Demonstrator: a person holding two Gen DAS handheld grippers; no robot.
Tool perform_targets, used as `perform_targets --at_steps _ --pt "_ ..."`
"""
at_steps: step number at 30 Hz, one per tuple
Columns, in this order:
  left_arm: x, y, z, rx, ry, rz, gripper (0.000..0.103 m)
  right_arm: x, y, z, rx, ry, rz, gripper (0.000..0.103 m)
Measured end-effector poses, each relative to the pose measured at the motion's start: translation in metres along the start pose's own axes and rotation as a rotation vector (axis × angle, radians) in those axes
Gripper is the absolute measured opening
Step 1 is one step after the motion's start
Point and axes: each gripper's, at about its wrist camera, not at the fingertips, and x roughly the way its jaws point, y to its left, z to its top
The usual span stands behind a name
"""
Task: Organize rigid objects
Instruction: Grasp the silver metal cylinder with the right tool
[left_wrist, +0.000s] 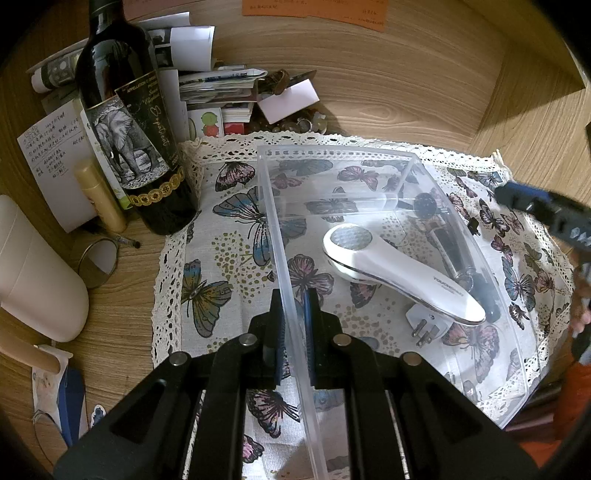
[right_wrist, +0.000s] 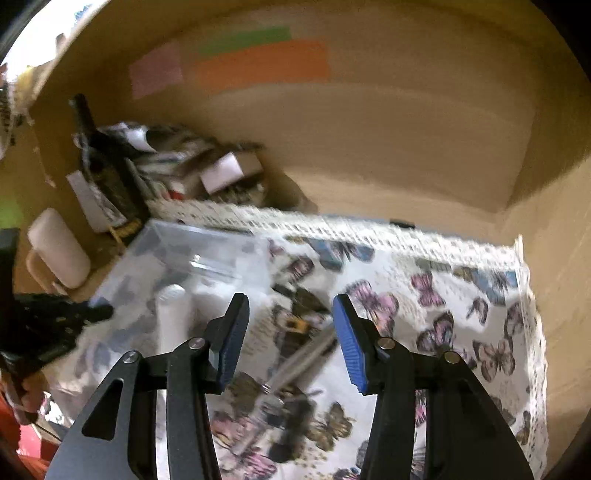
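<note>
A clear plastic bin stands on the butterfly cloth. My left gripper is shut on the bin's left wall. Inside the bin lie a white handheld device with a plug and a dark slim tool. The right wrist view is blurred. It shows the bin at the left with the white device in it. My right gripper is open and empty above the cloth, right of the bin. A silvery stick-like object lies below its fingers. The right gripper also shows in the left wrist view.
A wine bottle with an elephant label, a lip balm tube, a white mug, a small mirror and a pile of papers crowd the wooden desk left of the cloth. Wooden walls enclose the back and right.
</note>
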Motion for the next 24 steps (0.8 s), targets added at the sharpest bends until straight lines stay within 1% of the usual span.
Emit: perform_targets --at_steps 3,8,12,13,15,17,18,19,24 --pt "0.000 0.000 0.000 0.000 0.001 0.000 0.009 0.024 -0.006 -0.010 0.024 0.069 0.006 0.044" --pt "0.000 0.000 0.000 0.001 0.001 0.001 0.009 0.056 -0.011 -0.027 0.032 0.155 0.008 0.044" --pt "0.000 0.000 0.000 0.000 0.001 0.000 0.009 0.066 -0.018 -0.036 0.051 0.187 0.007 0.043" --pt "0.000 -0.001 0.000 0.000 0.000 0.001 0.009 0.067 -0.019 -0.037 0.051 0.192 0.000 0.038" --pt "0.000 0.000 0.000 0.002 0.000 0.001 0.009 0.066 -0.022 -0.038 0.052 0.188 0.005 0.034" --pt "0.000 0.000 0.000 0.001 0.001 0.000 0.009 0.066 -0.024 -0.039 0.044 0.190 -0.005 0.019" --pt "0.000 0.000 0.000 0.001 0.001 0.000 0.009 0.068 -0.025 -0.041 0.040 0.194 -0.016 0.018" --pt "0.000 0.000 0.000 0.001 0.001 0.000 0.009 0.070 -0.026 -0.043 0.034 0.197 -0.037 0.015" --pt "0.001 -0.001 0.000 0.001 0.006 0.000 0.009 0.061 -0.029 -0.047 0.032 0.169 -0.039 0.014"
